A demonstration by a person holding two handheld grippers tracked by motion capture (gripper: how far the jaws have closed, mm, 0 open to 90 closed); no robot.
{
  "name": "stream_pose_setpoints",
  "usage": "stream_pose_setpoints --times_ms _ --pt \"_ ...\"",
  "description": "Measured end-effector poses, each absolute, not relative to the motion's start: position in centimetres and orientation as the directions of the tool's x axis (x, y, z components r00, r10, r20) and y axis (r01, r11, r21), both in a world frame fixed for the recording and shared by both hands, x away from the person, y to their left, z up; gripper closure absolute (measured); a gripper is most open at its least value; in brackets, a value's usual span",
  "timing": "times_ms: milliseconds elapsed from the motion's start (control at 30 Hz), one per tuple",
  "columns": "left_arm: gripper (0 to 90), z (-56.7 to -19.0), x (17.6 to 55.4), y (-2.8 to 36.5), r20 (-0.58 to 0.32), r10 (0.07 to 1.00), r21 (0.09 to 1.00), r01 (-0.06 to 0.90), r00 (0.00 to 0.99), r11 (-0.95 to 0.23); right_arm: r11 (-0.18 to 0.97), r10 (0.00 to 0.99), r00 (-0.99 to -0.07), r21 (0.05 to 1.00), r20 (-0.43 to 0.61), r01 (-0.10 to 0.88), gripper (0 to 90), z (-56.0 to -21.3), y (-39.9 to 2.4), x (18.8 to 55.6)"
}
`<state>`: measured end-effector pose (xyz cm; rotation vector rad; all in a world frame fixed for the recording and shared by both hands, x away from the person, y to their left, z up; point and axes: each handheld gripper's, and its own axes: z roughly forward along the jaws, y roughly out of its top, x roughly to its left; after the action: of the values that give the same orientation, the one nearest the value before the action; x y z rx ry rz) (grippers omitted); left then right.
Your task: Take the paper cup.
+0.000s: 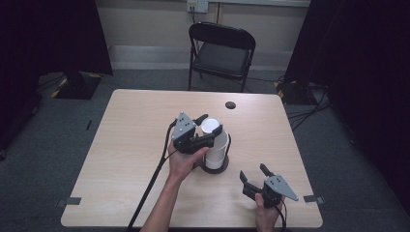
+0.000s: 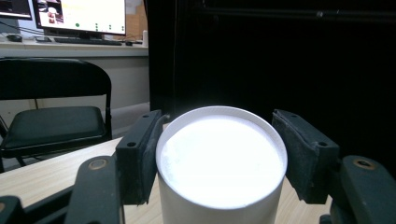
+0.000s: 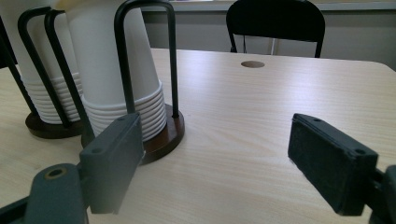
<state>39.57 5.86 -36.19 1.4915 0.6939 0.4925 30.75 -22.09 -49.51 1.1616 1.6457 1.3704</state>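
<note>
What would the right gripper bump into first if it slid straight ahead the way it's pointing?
Probably nothing soon: the right gripper faces bare table. The cup holder sits left of its line, though depth is unclear.

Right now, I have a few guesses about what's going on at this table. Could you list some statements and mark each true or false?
1. The left gripper is clamped on the top of the stack of white cups. True.
2. The right gripper holds a cup. False: its jaws stand open with nothing between them.
3. The cups stand upside down in a holder with a round dark base. True.
4. A chair lies tipped over. False: it stands upright beyond the table.
</note>
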Motion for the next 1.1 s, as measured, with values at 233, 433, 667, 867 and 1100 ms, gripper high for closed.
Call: stream_pose_setpoints --times_ms 233,433,667,867,1100 --pt "35.9 -35.0 38.6 7.2 -0.167 0.675 0.986 0.122 0.719 0.114 0.042 0.933 -0.359 0.979 0.033 0.200 17.8 -49.5 -22.1 30.7" --pt "36.0 -34.6 37.9 7.9 -0.168 0.658 0.986 0.128 0.734 0.109 0.040 0.933 -0.358 0.979 0.035 0.202 17.8 -49.5 -22.1 30.8" --pt "36.0 -35.0 36.9 8.5 -0.164 0.654 0.986 0.129 0.739 0.103 0.037 0.933 -0.357 0.977 0.041 0.209 17.7 -49.5 -22.2 30.8" --pt "35.9 -35.6 35.8 9.5 -0.150 0.651 0.988 0.133 0.744 0.075 0.032 0.937 -0.348 0.977 0.044 0.209 17.3 -49.5 -22.2 30.8" --pt "36.0 -36.3 34.9 10.1 -0.172 0.651 0.984 0.161 0.739 0.077 0.026 0.940 -0.337 0.976 0.049 0.214 16.7 -49.5 -22.2 30.9"
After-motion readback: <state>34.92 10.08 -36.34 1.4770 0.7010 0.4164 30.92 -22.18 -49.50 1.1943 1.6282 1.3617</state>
